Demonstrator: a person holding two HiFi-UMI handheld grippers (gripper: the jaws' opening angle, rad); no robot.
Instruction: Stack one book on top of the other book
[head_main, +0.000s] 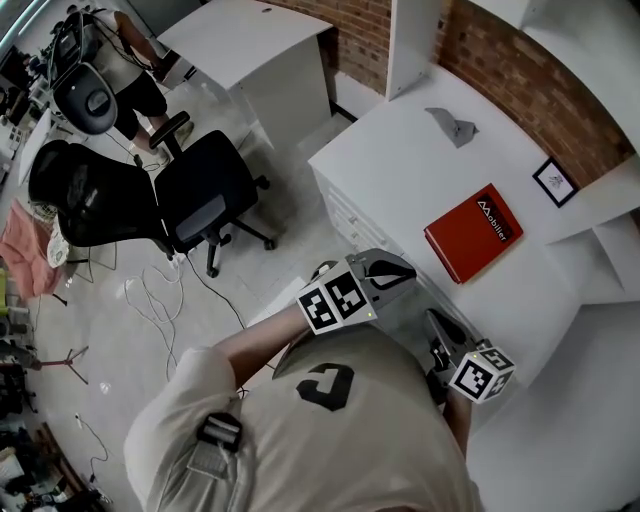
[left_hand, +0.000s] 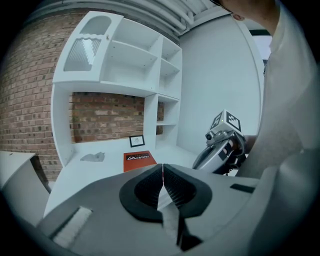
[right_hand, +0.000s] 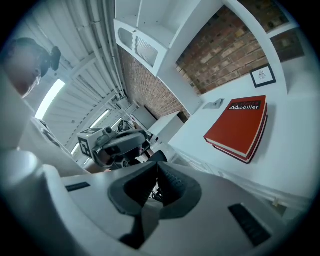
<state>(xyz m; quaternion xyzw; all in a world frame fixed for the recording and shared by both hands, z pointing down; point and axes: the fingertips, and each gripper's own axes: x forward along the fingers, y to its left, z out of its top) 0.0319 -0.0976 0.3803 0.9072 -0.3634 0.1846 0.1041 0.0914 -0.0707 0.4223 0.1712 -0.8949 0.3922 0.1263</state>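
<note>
Grey left gripper (left_hand: 163, 167) and right gripper (right_hand: 157, 165) hover with jaws closed on nothing beside a white desk (head_main: 400, 170) where two red hardcover books (right_hand: 236, 127) lie stacked.

The person is wearing a pale beige short-sleeved T-shirt (head_main: 330, 450) that is carrying a dark angular logo (head_main: 325, 387) on the chest. A webbing strap with a black buckle (head_main: 220, 432) is running over the shoulder on the left. The left gripper (head_main: 400, 268) is showing a smooth light-grey shell with a dark recess, and is carrying at its near end a white cube (head_main: 333, 297) printed with black square markers. The right gripper (head_main: 433, 320) is looking the same, grey-shelled, with its own marker cube (head_main: 482, 373). In both gripper views, black ribbed pads (left_hand: 145, 185) are lining the grey jaw housings.
</note>
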